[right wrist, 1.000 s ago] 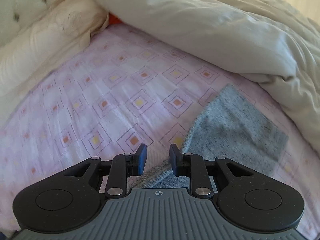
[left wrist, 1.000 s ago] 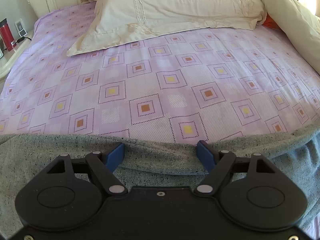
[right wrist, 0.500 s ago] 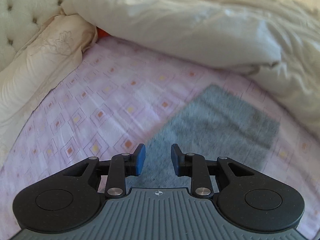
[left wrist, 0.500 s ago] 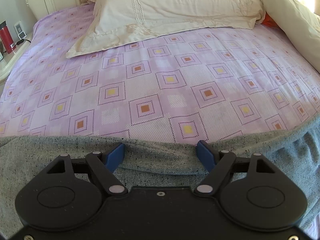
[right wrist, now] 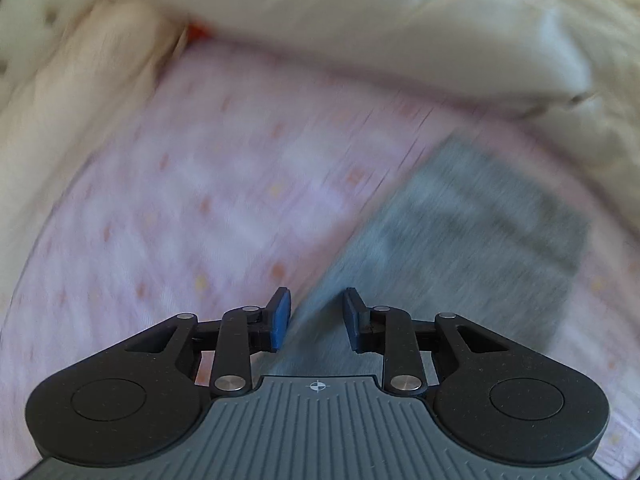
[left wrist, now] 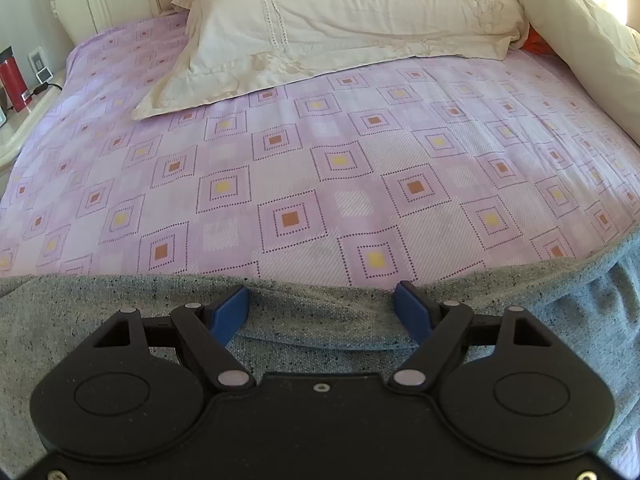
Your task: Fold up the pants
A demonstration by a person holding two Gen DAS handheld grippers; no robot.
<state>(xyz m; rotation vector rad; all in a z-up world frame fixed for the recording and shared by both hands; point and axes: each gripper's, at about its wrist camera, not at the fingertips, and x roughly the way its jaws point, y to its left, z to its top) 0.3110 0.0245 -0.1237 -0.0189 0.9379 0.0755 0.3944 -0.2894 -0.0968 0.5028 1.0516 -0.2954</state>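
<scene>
Grey speckled pants (left wrist: pixel 320 316) lie flat across the near part of a bed with a lilac patterned sheet (left wrist: pixel 320 168). My left gripper (left wrist: pixel 322 308) is wide open, fingers resting low over the pants' far edge, holding nothing. In the blurred right wrist view the pants (right wrist: pixel 460 240) run away to the right, ending at a square edge near the duvet. My right gripper (right wrist: pixel 316 312) is open with a moderate gap, above the left edge of the pants, holding nothing.
A cream pillow (left wrist: pixel 340 28) lies at the head of the bed. A cream duvet (right wrist: pixel 400 28) is heaped along the right side. A nightstand with a red flask (left wrist: pixel 14 84) stands at the far left. A padded headboard (right wrist: pixel 24 20) is behind.
The right gripper has swung towards the pants and opened a little wider; its view is now motion-blurred. The left gripper has stayed open over the pants' edge, barely moving.
</scene>
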